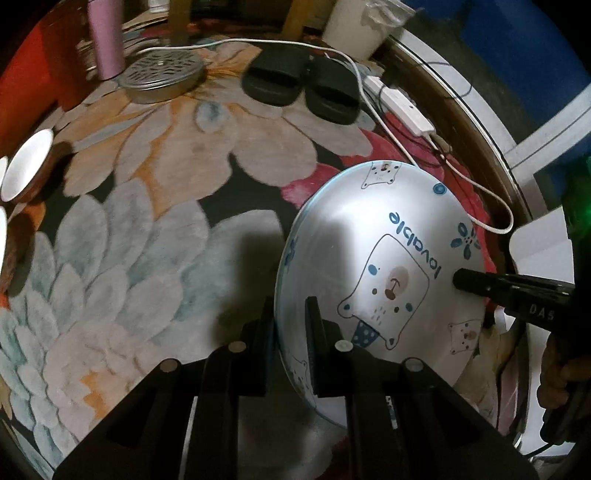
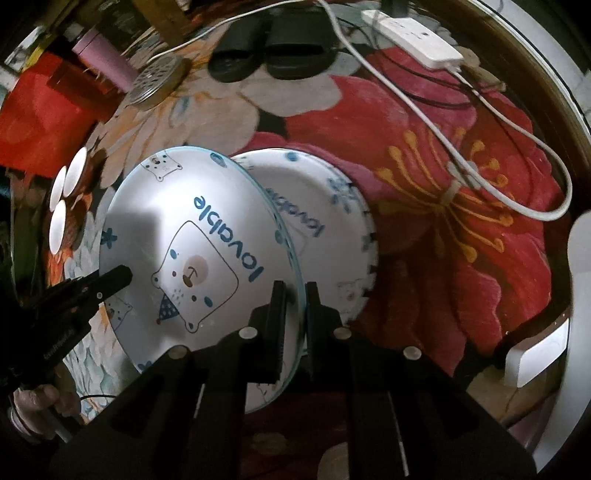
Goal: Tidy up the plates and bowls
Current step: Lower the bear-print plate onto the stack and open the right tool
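The plate [image 1: 388, 258] [image 2: 192, 243], white with a bear print and the word "lovable", is held tilted above the floral rug [image 1: 147, 240] [image 2: 461, 184], clamped at opposite rim edges by both tools. The left tool [image 1: 291, 332] is closed on the plate's near rim in the left wrist view, one finger on each face. The right tool [image 2: 295, 310] is closed on the rim at the other side; in the right wrist view its fingers straddle the blue edge. Each tool's tip shows in the other's view, resting against the plate's printed face.

A second plate [image 2: 332, 221] with the same print lies flat on the rug, just behind and under the lifted plate.

Three small white bowls [image 2: 64, 199] sit together at the left, well apart from the plates; two of them show in the left wrist view [image 1: 26, 166].

Farther back on the rug lie a perforated metal tin [image 1: 162, 74] [image 2: 157, 81], a pink bottle [image 1: 105, 37] [image 2: 103, 55], a pair of black slippers [image 1: 303, 85] [image 2: 269, 48], and a white power strip [image 1: 402, 107] [image 2: 417, 35] with a white cable [image 1: 480, 184] [image 2: 517, 136] looping across.
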`<state>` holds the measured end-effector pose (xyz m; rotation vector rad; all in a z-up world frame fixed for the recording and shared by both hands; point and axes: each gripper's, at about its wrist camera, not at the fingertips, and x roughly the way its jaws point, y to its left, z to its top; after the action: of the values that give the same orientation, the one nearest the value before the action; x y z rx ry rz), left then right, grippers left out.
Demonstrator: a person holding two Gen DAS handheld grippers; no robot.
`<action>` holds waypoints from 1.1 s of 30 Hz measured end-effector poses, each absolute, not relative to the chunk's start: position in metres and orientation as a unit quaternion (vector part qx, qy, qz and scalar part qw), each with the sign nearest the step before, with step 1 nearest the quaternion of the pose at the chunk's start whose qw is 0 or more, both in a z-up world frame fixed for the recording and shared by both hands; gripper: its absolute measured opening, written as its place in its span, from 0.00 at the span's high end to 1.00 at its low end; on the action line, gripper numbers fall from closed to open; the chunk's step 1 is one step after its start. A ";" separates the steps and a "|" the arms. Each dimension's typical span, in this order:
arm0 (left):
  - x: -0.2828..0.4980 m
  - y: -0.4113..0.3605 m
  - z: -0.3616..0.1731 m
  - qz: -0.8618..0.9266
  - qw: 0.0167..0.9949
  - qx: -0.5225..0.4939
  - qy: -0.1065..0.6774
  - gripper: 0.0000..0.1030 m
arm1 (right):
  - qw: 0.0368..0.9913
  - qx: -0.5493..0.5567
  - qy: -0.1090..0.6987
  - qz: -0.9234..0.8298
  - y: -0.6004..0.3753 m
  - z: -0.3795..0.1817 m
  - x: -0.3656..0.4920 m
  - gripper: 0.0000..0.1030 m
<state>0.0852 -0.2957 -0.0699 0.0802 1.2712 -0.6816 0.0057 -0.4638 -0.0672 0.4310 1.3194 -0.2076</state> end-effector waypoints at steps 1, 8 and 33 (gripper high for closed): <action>0.086 -0.301 -0.071 -0.313 0.749 0.039 0.583 0.87 | 0.763 0.202 0.606 -0.100 -0.469 -0.069 0.005 0.90; 0.093 -0.326 -0.080 -0.317 0.745 0.050 0.585 0.87 | 0.758 0.218 0.604 -0.116 -0.492 -0.080 0.003 0.89; 0.104 -0.332 -0.065 -0.350 0.750 0.027 0.561 0.15 | 0.754 0.250 0.592 -0.132 -0.512 -0.092 0.008 0.80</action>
<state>0.1042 -0.3318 -0.0652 0.0594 1.2251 -0.7657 0.0084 -0.5119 -0.0919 0.5460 1.2922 -0.2882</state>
